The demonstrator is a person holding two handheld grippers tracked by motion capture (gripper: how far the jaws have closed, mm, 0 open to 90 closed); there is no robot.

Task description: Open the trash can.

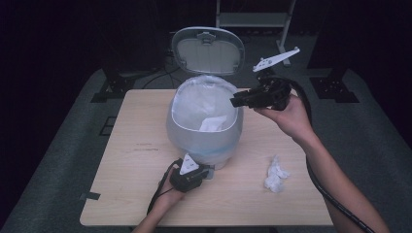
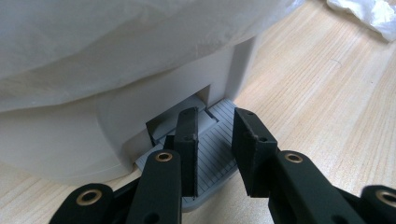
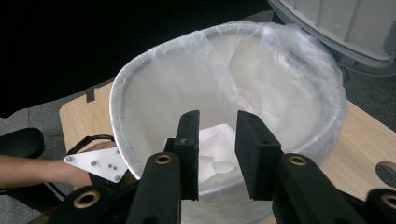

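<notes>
A pale grey pedal bin [image 1: 192, 138] with a clear liner stands mid-table, its lid [image 1: 208, 51] swung up. A white tissue [image 1: 213, 124] lies inside it. My left gripper [image 1: 209, 171] is low at the bin's foot; its jaws [image 2: 215, 114] sit close together with nothing between them, tips down on the ribbed pedal [image 2: 215, 158]. My right gripper [image 1: 235, 102] hovers at the bin's right rim, pointing in. Its jaws [image 3: 217, 116] stand apart and empty, with the tissue [image 3: 217, 149] lying well below them in the liner.
A second crumpled tissue [image 1: 276, 174] lies on the wooden table [image 1: 131, 184] to the right of the bin, toward the front. Cables trail from both grippers across the front of the table. Dark floor and a stand lie behind the table.
</notes>
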